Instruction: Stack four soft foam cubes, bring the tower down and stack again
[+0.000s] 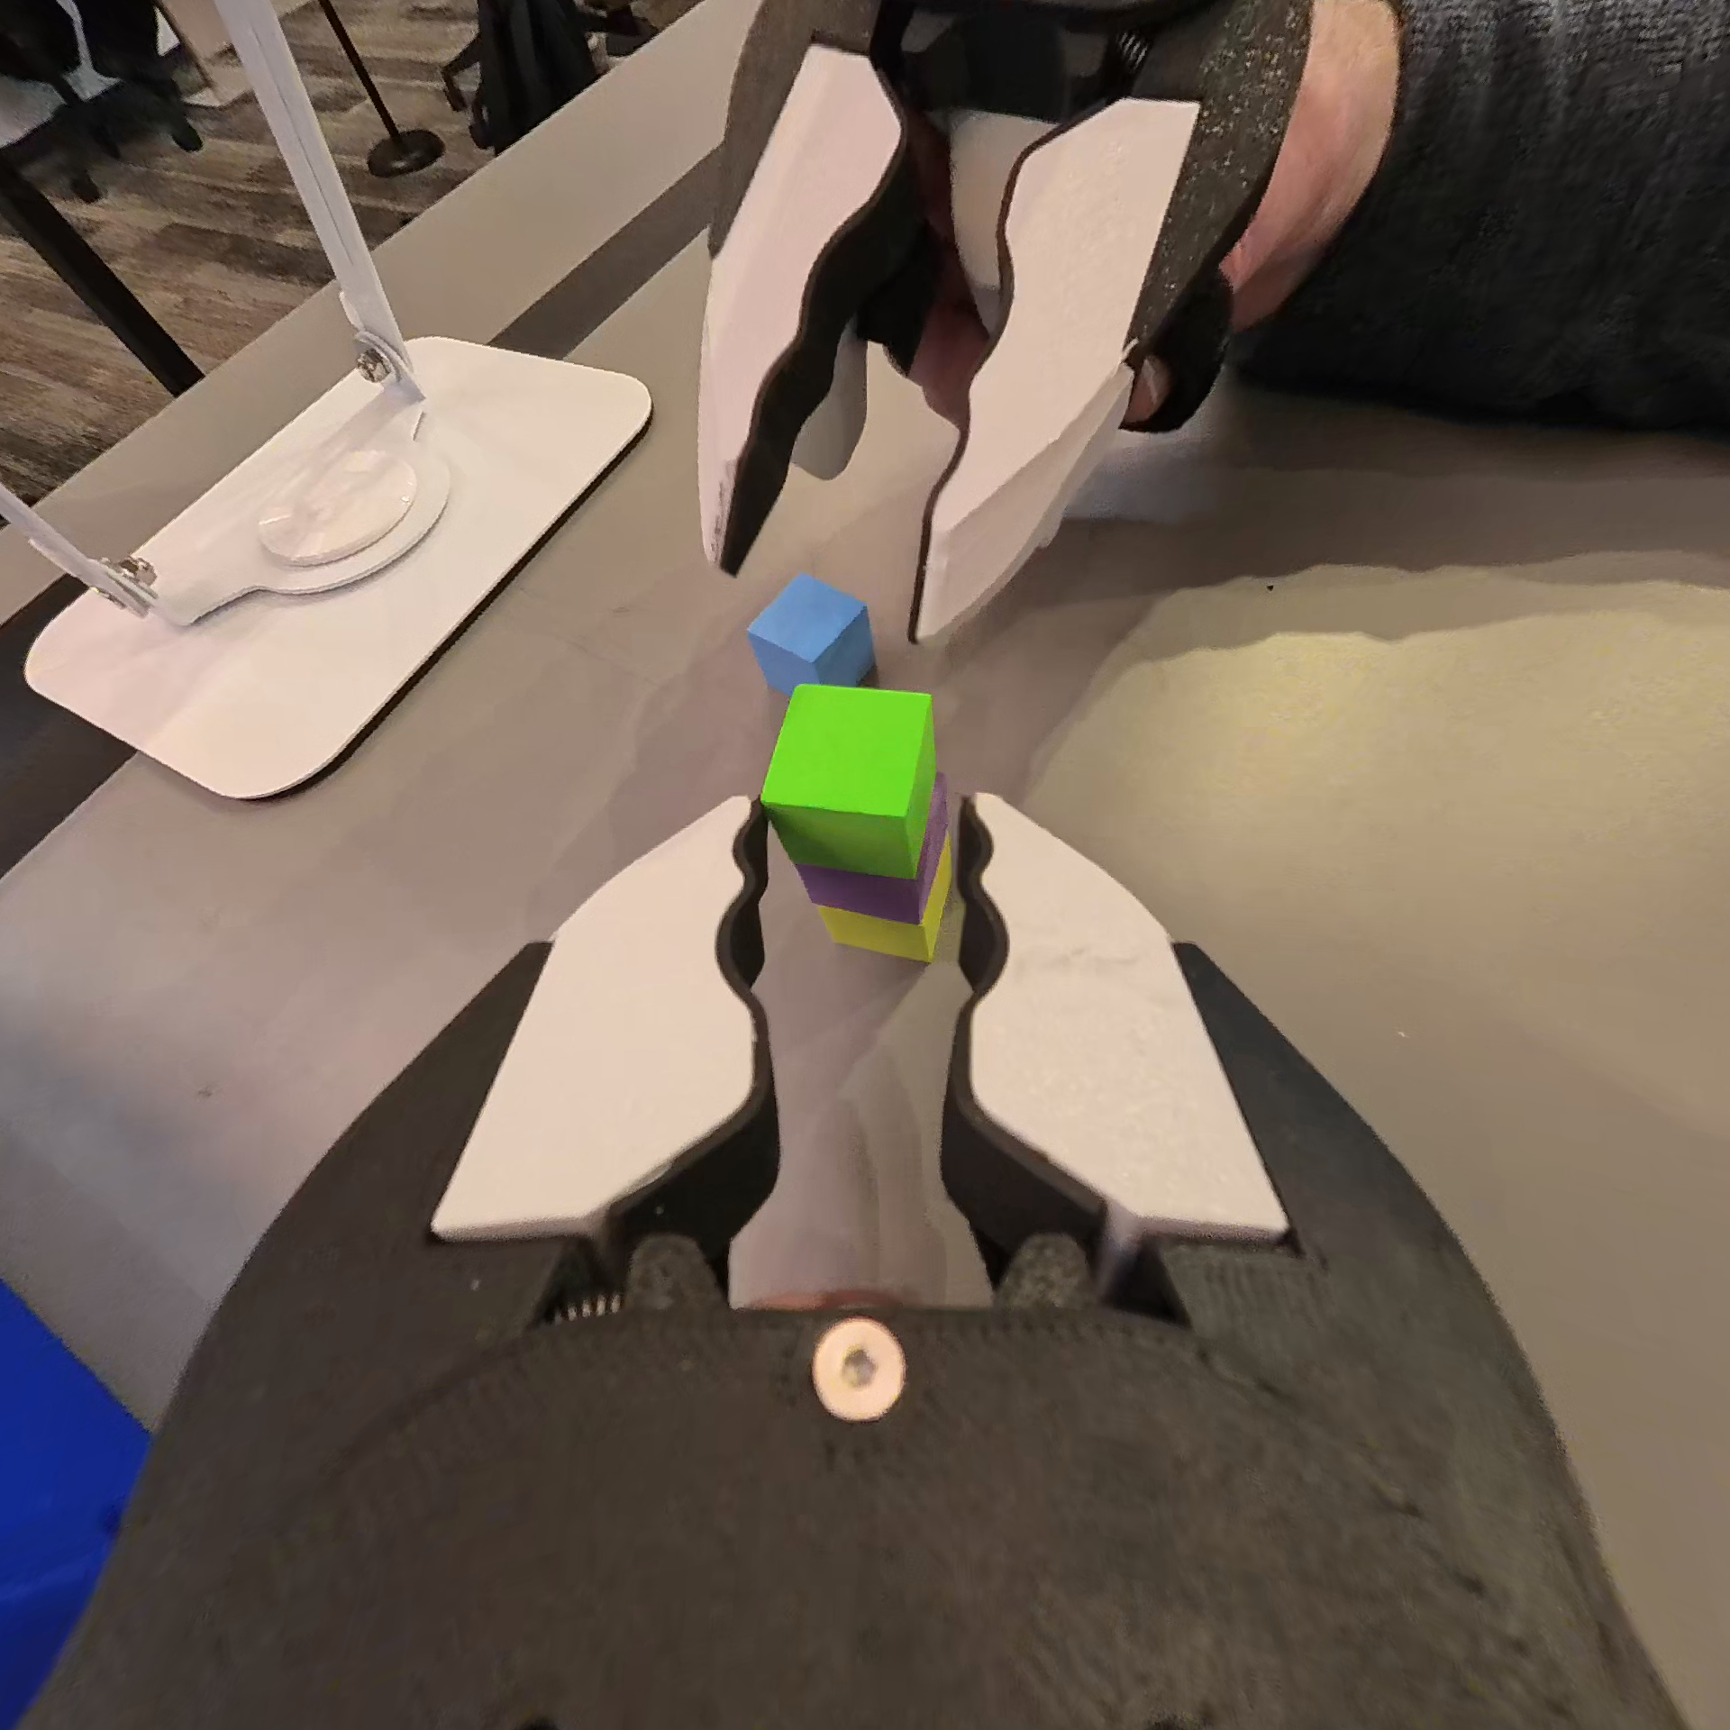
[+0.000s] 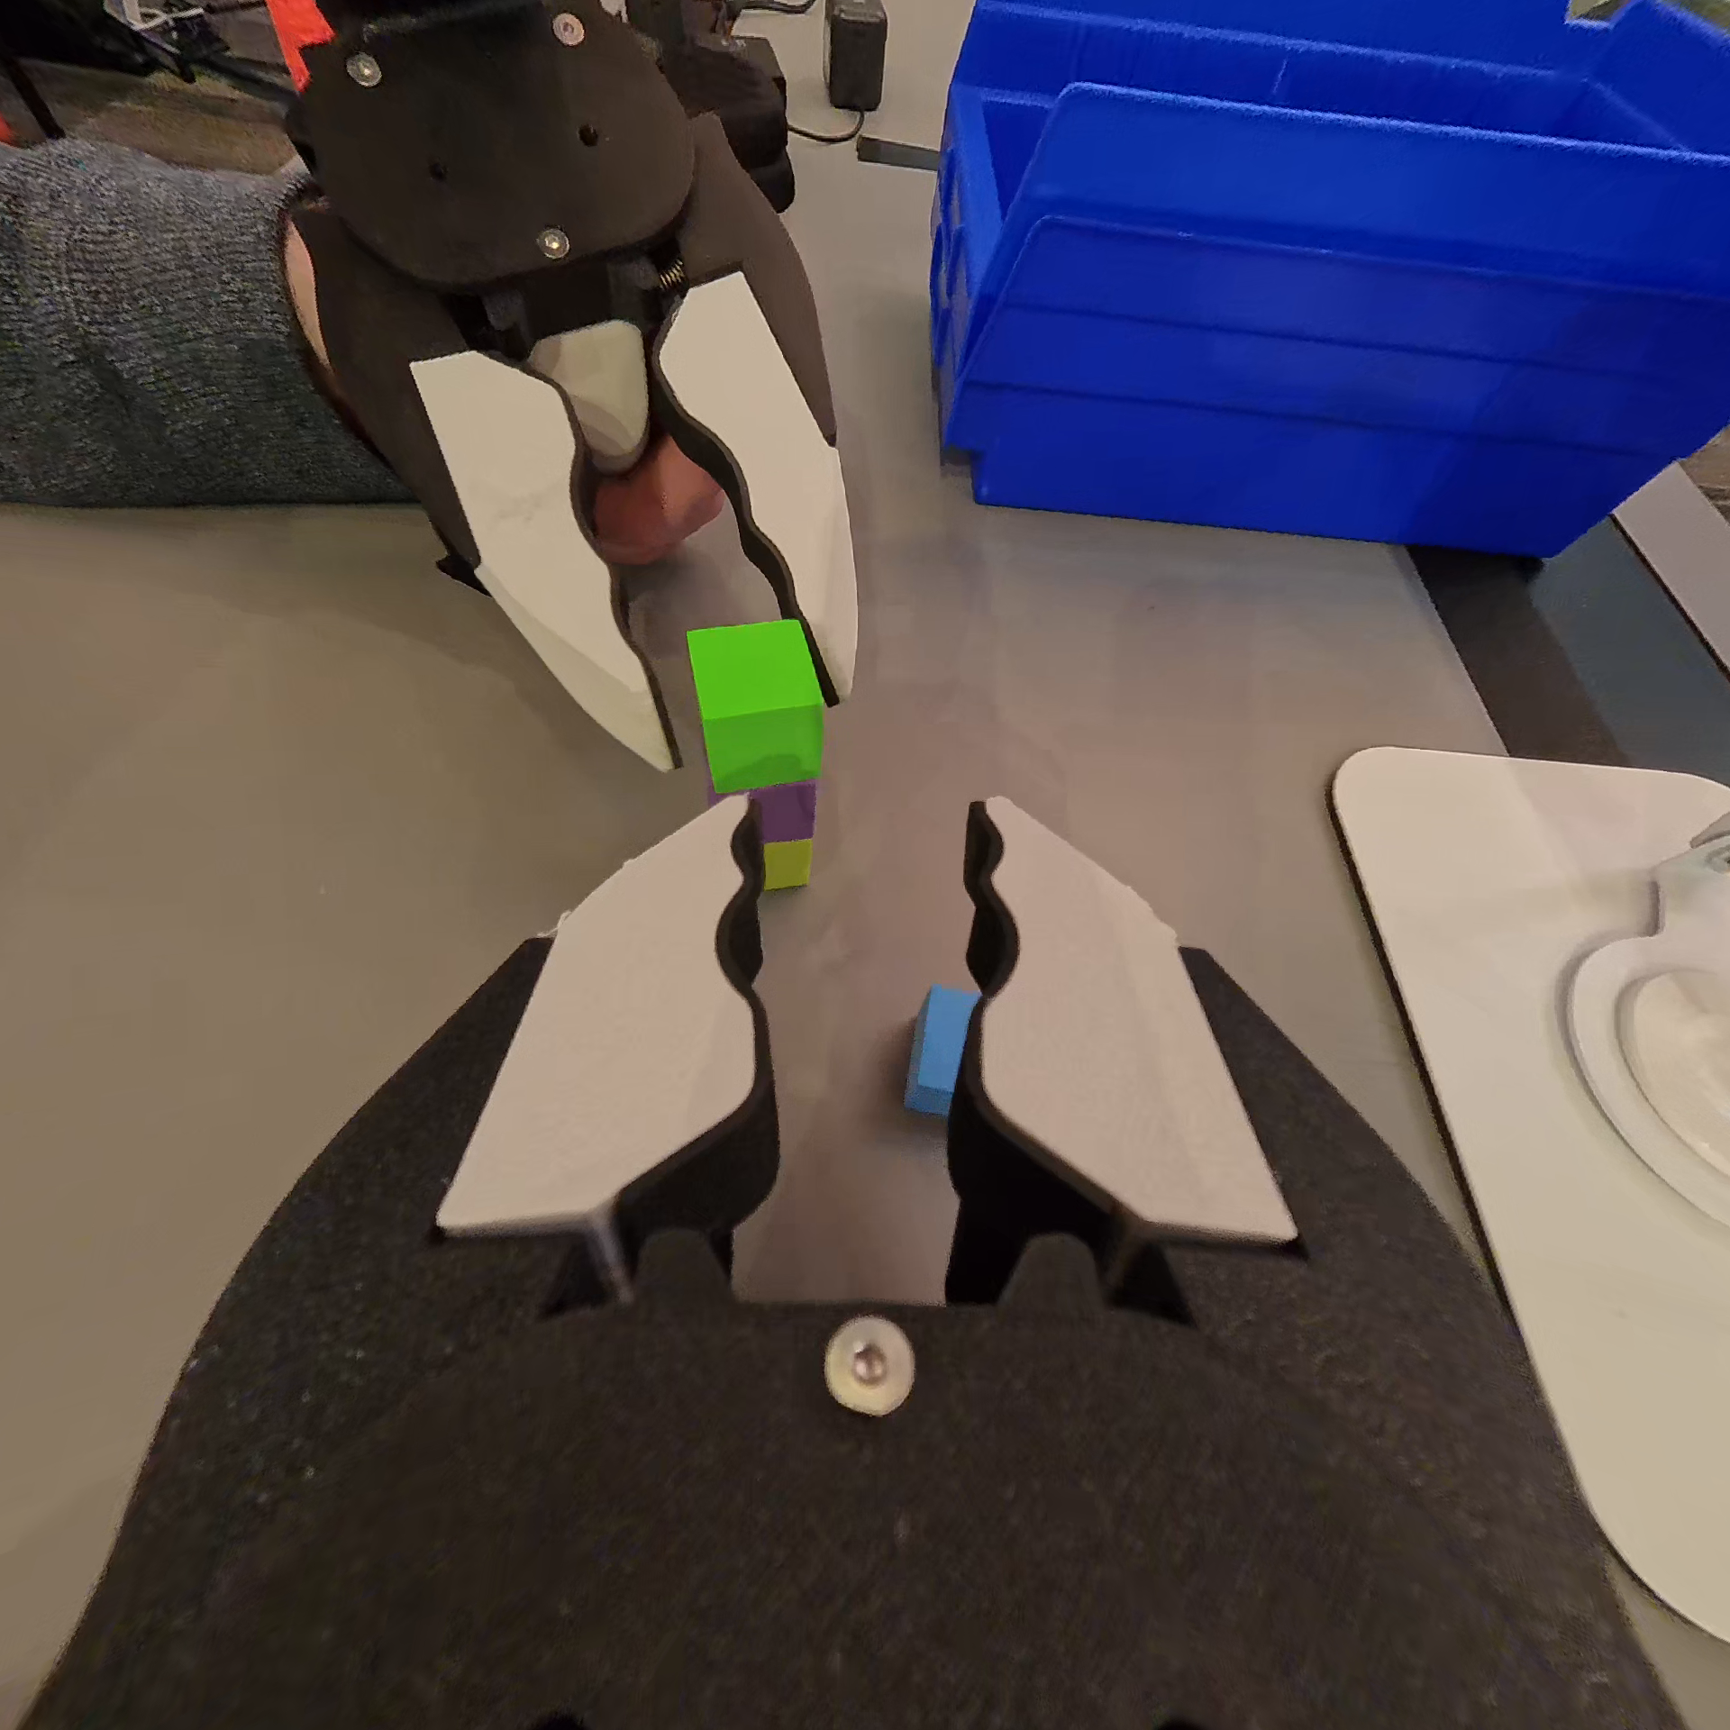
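Foam cubes form a three-high tower on the grey table (image 1: 1311, 843): green cube (image 1: 852, 782) on purple cube (image 1: 875, 894) on yellow cube (image 1: 880, 936). A blue cube (image 1: 810, 632) lies alone just beyond. The left gripper (image 1: 857, 814) fingers flank the green cube, slightly parted from it. The right gripper (image 2: 857, 814) is open and bare above the blue cube.

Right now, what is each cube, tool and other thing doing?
Green cube: top of the tower, between the left tool's tips.
Purple cube: middle.
Yellow cube: bottom, on the table.
Blue cube: alone on the table.
Left tool: open, a gap shows beside the green cube.
Right tool: open, holding nothing.
Blue bins: nested.
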### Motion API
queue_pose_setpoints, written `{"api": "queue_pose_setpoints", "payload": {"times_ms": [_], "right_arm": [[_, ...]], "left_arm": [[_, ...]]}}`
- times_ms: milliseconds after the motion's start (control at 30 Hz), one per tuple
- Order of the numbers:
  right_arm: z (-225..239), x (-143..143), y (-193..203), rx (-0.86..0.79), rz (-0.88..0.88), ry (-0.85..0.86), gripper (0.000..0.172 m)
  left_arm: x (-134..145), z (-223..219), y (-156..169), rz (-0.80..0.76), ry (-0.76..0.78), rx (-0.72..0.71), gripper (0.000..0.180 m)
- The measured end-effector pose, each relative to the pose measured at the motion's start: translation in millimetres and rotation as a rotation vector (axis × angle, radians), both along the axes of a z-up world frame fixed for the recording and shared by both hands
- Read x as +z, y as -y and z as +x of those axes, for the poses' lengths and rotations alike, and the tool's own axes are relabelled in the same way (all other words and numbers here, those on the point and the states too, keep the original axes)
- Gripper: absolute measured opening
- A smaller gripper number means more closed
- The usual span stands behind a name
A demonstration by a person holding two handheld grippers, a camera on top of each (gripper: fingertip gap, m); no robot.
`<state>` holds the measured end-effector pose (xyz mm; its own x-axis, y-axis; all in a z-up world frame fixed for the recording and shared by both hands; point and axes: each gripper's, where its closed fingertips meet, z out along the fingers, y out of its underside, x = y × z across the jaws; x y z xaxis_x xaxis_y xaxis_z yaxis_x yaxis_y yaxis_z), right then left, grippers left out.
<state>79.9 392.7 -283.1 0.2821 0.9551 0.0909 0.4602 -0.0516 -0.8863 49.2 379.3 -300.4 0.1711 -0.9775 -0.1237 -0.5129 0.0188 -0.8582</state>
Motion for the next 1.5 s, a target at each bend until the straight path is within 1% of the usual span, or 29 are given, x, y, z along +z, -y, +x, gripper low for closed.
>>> {"api": "queue_pose_setpoints", "payload": {"times_ms": [67, 167, 400, 500, 633, 767, 867, 933, 967, 1033, 1133, 1200, 1300, 1367, 1433, 1500], "right_arm": [[4.8, 0.0, -2.2, -0.014, 0.005, 0.014, 0.041], [18.6, -3.9, -8.3, -0.053, 0.015, 0.071, 0.043], [55.2, -31.1, -20.7, -0.147, -0.03, 0.234, 0.051], [54.7, -34.7, -21.0, -0.149, -0.051, 0.223, 0.052], [50.2, -42.2, -19.7, -0.141, -0.061, 0.252, 0.054], [44.2, -46.0, -17.6, -0.128, -0.068, 0.265, 0.055], [41.4, -48.1, -19.1, -0.139, -0.062, 0.276, 0.051], [41.7, -52.1, -22.1, -0.159, -0.053, 0.301, 0.04], [42.2, -54.3, -23.2, -0.165, -0.048, 0.316, 0.029], [42.4, -54.5, -25.8, -0.181, -0.046, 0.313, 0.027], [40.2, -43.9, -23.7, -0.17, -0.051, 0.269, 0.027], [34.0, -21.4, -19.2, -0.147, -0.035, 0.215, 0.027], [17.7, 20.3, -2.7, -0.065, -0.006, 0.131, 0.027], [7.2, 37.5, 7.6, -0.012, 0.013, 0.131, 0.027], [-2.3, 44.7, 12.0, 0.013, 0.028, 0.167, 0.027], [-12.9, 44.1, 15.0, 0.042, 0.031, 0.212, 0.027]], "left_arm": [[0.3, -0.2, 1.0, -0.001, 0.0, -0.007, 0.045], [2.9, -0.1, 2.1, -0.014, 0.017, -0.014, 0.051], [3.6, 3.3, 1.5, -0.02, 0.037, -0.009, 0.053], [3.6, 5.8, 1.0, -0.033, 0.054, -0.007, 0.054], [3.9, 7.7, 0.7, -0.039, 0.071, -0.018, 0.046], [4.8, 8.8, 2.6, -0.047, 0.083, -0.035, 0.046], [3.5, 8.7, 5.4, -0.051, 0.07, -0.051, 0.052], [5.4, 6.8, 6.1, -0.045, 0.073, -0.06, 0.057], [7.6, 6.1, 7.2, -0.055, 0.083, -0.067, 0.059], [12.4, 3.6, 7.5, -0.055, 0.097, -0.074, 0.066], [20.8, 0.7, 7.9, -0.062, 0.125, -0.078, 0.07], [22.2, -1.2, 6.9, -0.051, 0.118, -0.072, 0.072], [26.8, -2.0, 8.4, -0.043, 0.125, -0.077, 0.072], [27.9, -2.9, 8.9, -0.036, 0.12, -0.079, 0.072], [26.6, -4.3, 8.3, -0.036, 0.111, -0.077, 0.071], [24.4, -5.8, 6.7, -0.039, 0.102, -0.073, 0.071]]}}
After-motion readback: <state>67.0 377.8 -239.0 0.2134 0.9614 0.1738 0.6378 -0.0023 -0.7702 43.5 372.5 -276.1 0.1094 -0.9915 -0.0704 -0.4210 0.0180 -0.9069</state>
